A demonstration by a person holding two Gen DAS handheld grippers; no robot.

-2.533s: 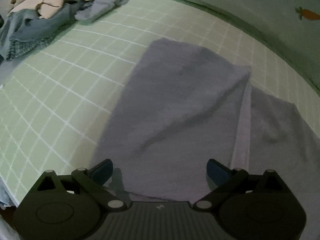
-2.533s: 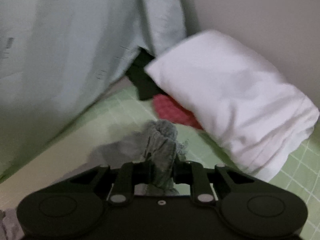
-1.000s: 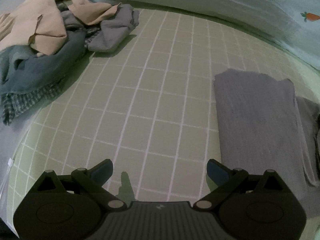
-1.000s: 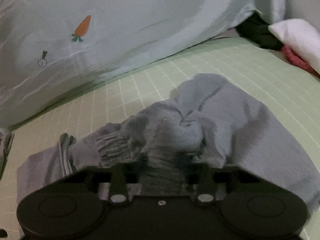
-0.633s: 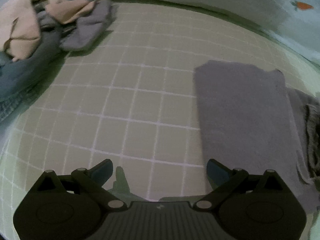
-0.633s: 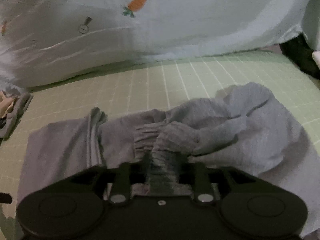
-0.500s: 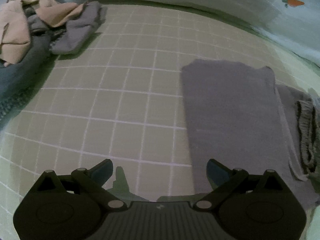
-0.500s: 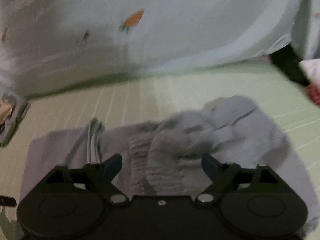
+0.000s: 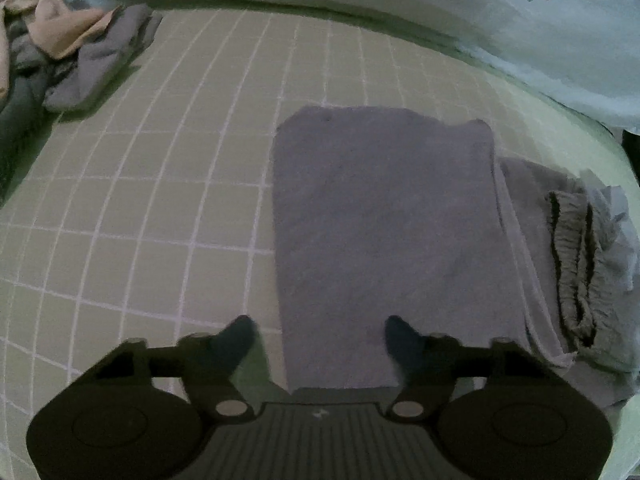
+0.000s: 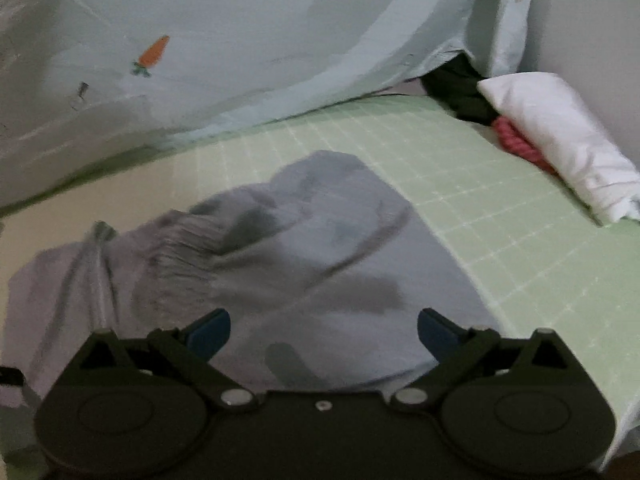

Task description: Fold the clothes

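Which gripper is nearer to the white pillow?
Right. The right gripper hovers open over the grey garment, with the white pillow ahead to its right. The left gripper faces the garment's flat part; no pillow in its view.

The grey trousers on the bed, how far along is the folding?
Partly done. One end of the grey trousers already lies as a flat, neat rectangle, while the elastic waistband end sits bunched on top, still untidy. Nothing is in hand: the left gripper and right gripper both hover with jaws open. Left: smoothing that bunched end, then the heap of clothes in the far corner.
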